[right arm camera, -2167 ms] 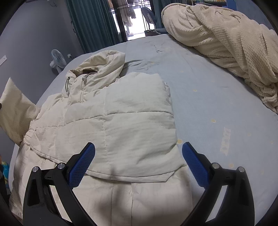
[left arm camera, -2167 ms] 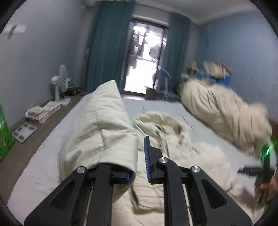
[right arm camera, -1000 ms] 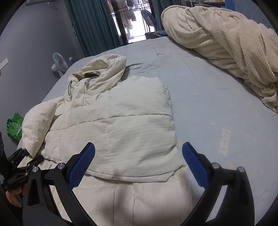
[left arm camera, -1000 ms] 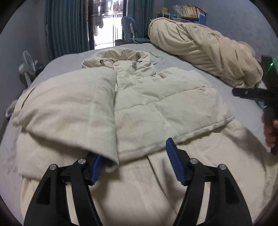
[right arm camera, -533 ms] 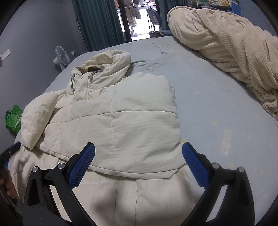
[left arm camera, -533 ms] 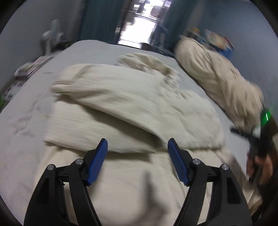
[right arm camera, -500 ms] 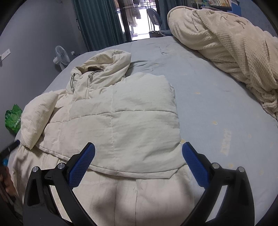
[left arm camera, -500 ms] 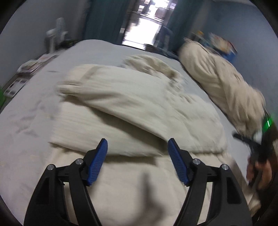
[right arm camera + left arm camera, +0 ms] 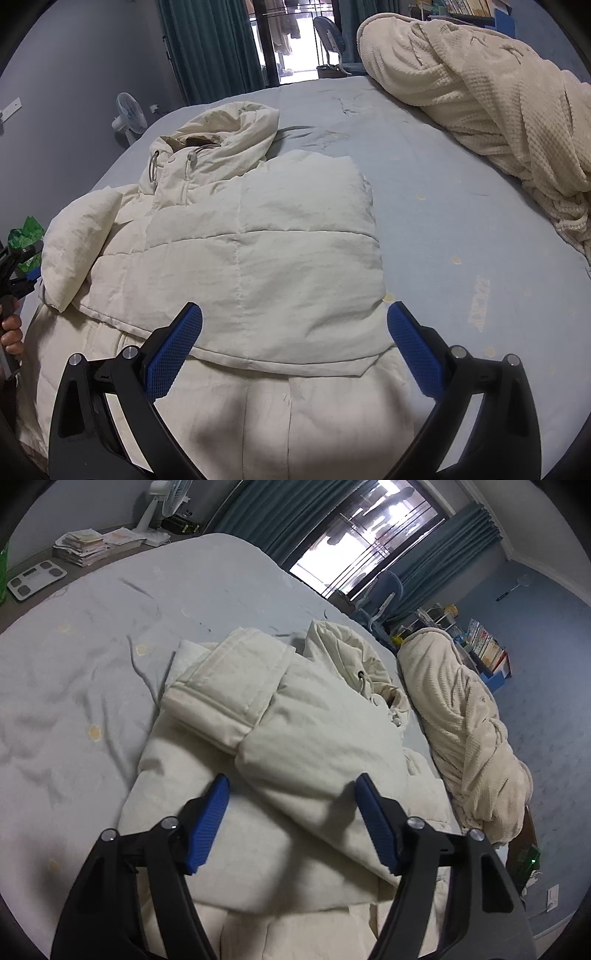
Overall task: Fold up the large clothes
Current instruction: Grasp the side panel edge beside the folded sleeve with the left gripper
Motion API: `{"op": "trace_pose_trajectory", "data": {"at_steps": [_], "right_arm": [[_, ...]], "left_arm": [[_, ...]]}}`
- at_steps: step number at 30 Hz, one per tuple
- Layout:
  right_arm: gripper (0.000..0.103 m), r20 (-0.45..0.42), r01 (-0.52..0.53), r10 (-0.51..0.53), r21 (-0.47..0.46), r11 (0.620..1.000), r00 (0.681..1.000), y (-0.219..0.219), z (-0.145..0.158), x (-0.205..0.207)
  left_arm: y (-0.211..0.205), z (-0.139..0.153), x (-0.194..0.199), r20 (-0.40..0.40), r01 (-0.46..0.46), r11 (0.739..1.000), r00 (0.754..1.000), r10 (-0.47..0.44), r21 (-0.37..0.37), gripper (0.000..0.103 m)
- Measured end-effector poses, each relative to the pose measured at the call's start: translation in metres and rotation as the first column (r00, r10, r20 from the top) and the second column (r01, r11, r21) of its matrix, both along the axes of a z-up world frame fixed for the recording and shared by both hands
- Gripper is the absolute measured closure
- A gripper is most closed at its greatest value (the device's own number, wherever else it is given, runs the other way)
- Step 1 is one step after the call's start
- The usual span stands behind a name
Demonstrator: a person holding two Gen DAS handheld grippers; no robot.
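Cream jacket [image 9: 258, 240] under both spread, empty grippers; only left view shows scale [image 9: 35, 579].

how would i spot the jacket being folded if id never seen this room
Find the pale blue bed; the cream puffer jacket lies flat on its near half, sleeves folded in. Its hood with drawcords and smooth quilted panels set it apart from the waffle-textured blanket heaped beside it.

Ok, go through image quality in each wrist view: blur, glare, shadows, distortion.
Left wrist view: sharp, no motion blur; the window is blown out; gripper shadows fall on the jacket; fisheye bends the bed edge. Right wrist view: also sharp, evenly lit; a soft shadow lies on the jacket hem between the fingers; dark corners from the lens.
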State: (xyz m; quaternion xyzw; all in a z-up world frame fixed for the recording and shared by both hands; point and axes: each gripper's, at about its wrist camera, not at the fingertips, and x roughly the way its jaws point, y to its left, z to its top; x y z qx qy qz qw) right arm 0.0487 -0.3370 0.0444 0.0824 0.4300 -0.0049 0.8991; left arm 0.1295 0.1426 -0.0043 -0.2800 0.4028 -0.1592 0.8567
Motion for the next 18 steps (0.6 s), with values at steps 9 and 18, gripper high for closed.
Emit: {"op": "trace_pose_trajectory", "data": {"at_steps": [9, 18], "right_arm": [[0.007, 0.006, 0.001, -0.001, 0.007, 1.000, 1.000, -0.001, 0.002, 0.000], [0.007, 0.001, 0.003, -0.003, 0.004, 1.000, 1.000, -0.004, 0.001, 0.001]], "left_arm": [[-0.017, 0.008, 0.003, 0.065, 0.006, 0.996, 0.998, -0.011, 0.085, 0.081], [-0.043, 0.030, -0.013, 0.167, 0.041, 0.977, 0.983, -0.077, 0.209, 0.082]]}}
